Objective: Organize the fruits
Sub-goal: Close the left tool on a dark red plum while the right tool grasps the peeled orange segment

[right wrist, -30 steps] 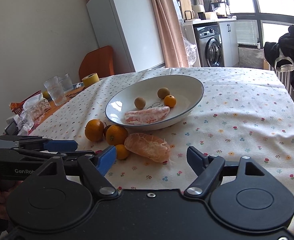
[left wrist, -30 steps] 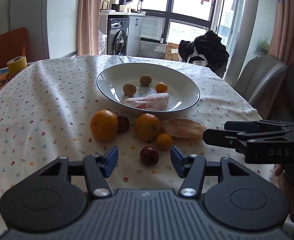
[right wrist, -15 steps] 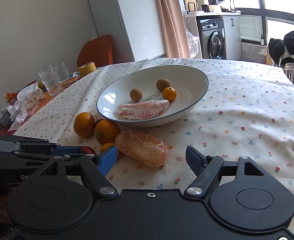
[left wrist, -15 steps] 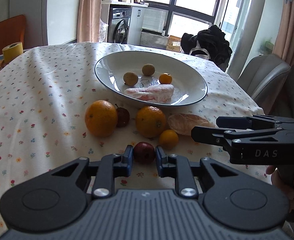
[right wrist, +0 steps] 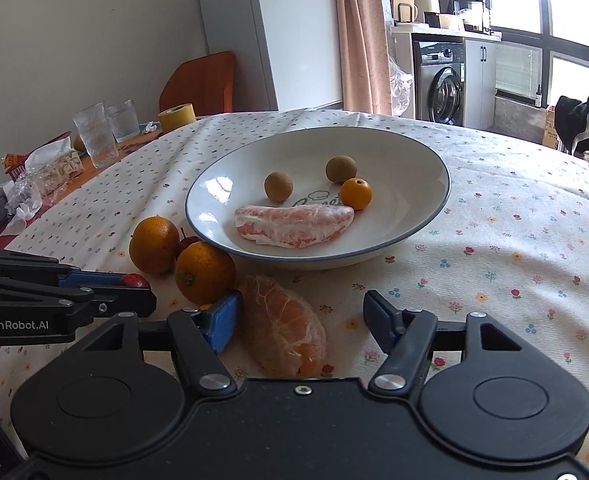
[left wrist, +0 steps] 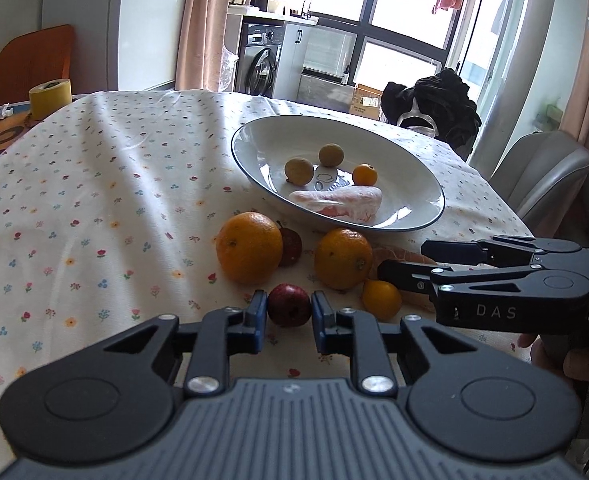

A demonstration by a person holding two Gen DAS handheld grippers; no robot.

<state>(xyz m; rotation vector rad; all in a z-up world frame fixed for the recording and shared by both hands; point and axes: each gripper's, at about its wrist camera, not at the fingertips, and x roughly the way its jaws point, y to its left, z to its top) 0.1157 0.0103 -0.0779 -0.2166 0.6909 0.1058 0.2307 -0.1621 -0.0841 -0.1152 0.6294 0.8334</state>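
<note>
Fruit lot on a floral tablecloth [left wrist: 94,184], part sorted. Left gripper [left wrist: 289,316]: clenched on a small dark-red fruit [left wrist: 289,305], apple-like, its blue pads pressing both flanks at the widest girth; the fruit sits at the near edge of the loose group, whether lifted off the cloth cannot be told. Judged firm, light and smooth-skinned, so liable to squirt out if pinched off-centre; the present hold across the middle looks sound. Right gripper [right wrist: 301,322]: jaws closing around a peeled citrus section [right wrist: 284,326], which lies between them; the left pad is at its side, the right pad apart from it, so not yet gripped. Judged soft, moist and easily crushed or torn; best taken lightly across its thick middle, not at the tapering ends. Still loose on the cloth, near the bowl: large orange [left wrist: 249,253] at left, a second dark-red fruit [left wrist: 291,243] tucked just behind it, a second orange [left wrist: 343,258] at centre, a small kumquat-like fruit [left wrist: 381,299] to the right. White blue-rimmed bowl [right wrist: 422,152], farther back, holds a pink peeled pomelo segment [right wrist: 294,226], two brown longan-like fruits [right wrist: 279,187], one small orange fruit [right wrist: 356,193]. Ample room remains in it.
</note>
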